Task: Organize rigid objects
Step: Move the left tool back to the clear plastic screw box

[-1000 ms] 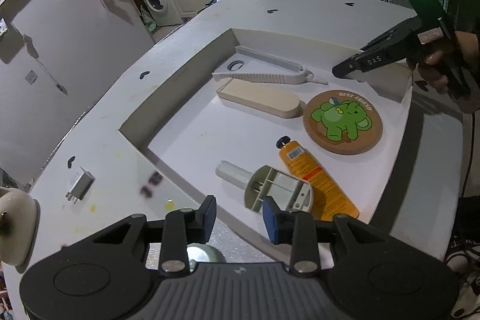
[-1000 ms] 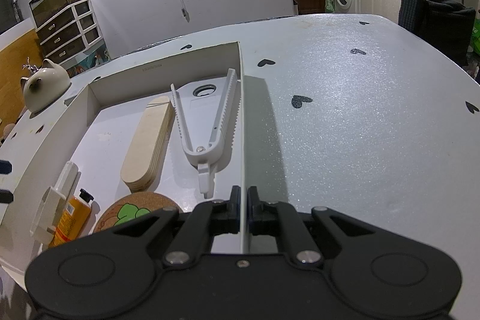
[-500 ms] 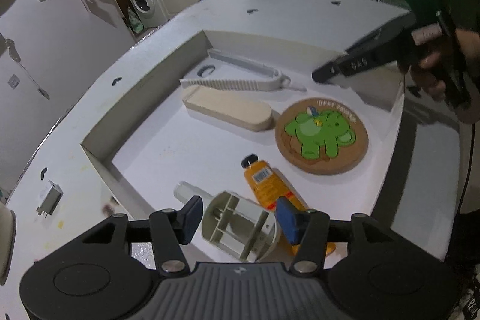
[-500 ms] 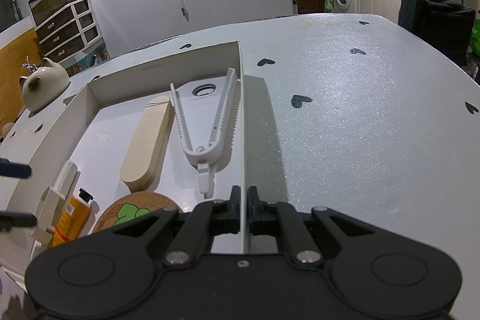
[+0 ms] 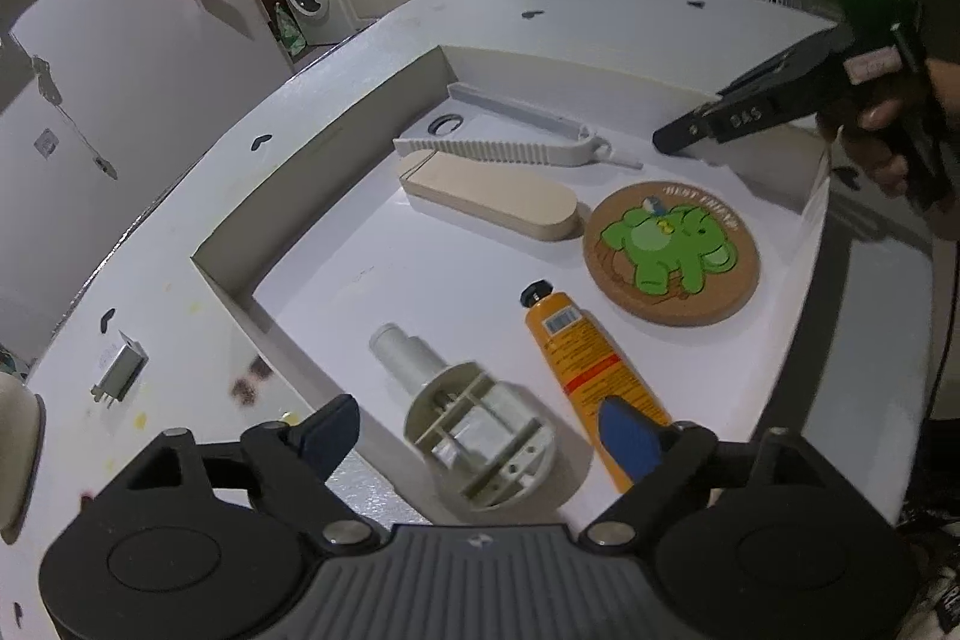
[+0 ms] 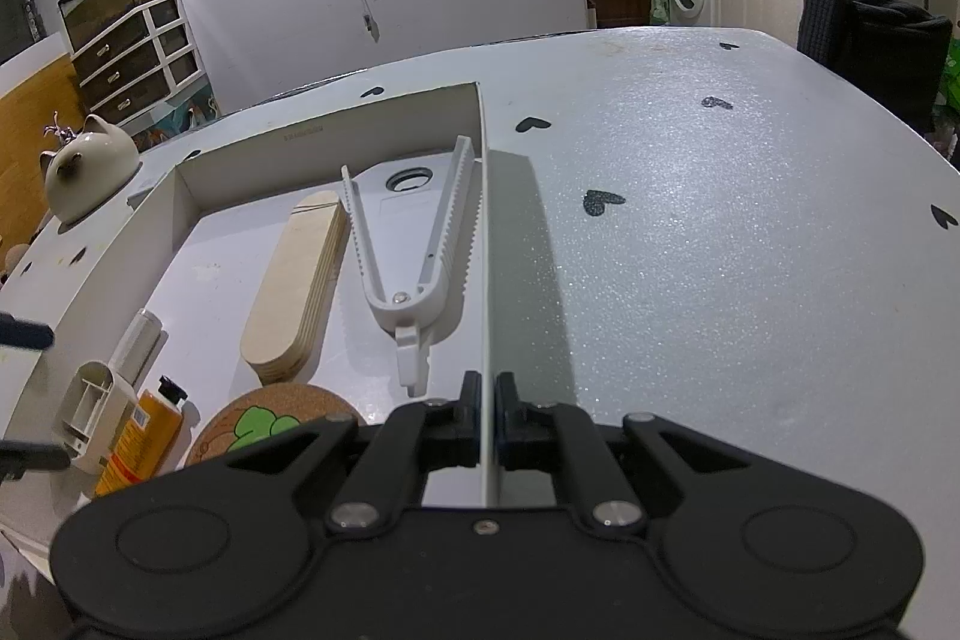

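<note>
A shallow white box [image 5: 336, 214] lies on the table. In it are a beige round-headed plastic part [image 5: 474, 424], an orange tube [image 5: 585, 364], a cork coaster with a green elephant [image 5: 672, 253], a stack of wooden sticks [image 5: 492, 199] and a white toothed opener [image 5: 510, 148]. My left gripper [image 5: 480, 433] is open, its fingers on either side of the plastic part's head. My right gripper [image 6: 487, 400] is shut on the box's right wall [image 6: 485, 244]. It also shows in the left wrist view [image 5: 708, 130].
A small metal clip [image 5: 117, 370] lies on the table left of the box. A cream cat-shaped pot [image 6: 87, 166] stands beyond the box's far left corner. The grey table with black hearts [image 6: 720, 220] stretches to the right of the box.
My left gripper has opened wider and moved forward over the box's near wall, so its fingers now flank the plastic part. The right gripper has stayed shut on the wall.
</note>
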The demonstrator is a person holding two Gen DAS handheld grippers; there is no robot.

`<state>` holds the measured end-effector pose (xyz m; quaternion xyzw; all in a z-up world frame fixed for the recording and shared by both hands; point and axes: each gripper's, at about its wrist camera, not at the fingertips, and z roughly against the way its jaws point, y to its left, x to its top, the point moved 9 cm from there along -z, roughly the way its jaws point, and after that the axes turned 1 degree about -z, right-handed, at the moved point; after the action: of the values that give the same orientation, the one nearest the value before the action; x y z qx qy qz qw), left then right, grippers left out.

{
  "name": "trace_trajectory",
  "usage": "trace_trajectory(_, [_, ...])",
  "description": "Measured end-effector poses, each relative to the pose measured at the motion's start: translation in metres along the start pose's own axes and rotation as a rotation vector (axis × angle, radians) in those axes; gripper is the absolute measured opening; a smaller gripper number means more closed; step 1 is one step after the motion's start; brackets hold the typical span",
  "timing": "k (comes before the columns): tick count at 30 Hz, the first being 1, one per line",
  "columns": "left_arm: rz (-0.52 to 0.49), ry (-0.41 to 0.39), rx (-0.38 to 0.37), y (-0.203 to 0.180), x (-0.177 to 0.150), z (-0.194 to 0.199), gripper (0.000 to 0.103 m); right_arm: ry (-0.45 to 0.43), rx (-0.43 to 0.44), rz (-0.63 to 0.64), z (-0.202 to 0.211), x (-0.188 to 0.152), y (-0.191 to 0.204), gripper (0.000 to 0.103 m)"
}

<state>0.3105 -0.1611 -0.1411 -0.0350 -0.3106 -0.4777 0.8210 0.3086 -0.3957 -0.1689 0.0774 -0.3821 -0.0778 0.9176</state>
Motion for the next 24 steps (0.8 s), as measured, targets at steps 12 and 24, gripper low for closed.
trace_trajectory(12, [0.101, -0.116, -0.036, -0.001, -0.002, 0.042, 0.101, 0.003, -0.004, 0.004, -0.002, -0.001, 0.0, 0.006])
trace_trajectory(24, [0.31, -0.261, 0.062, 0.039, -0.03, 0.092, 0.103, 0.004, -0.007, 0.005, -0.003, -0.001, 0.0, 0.006])
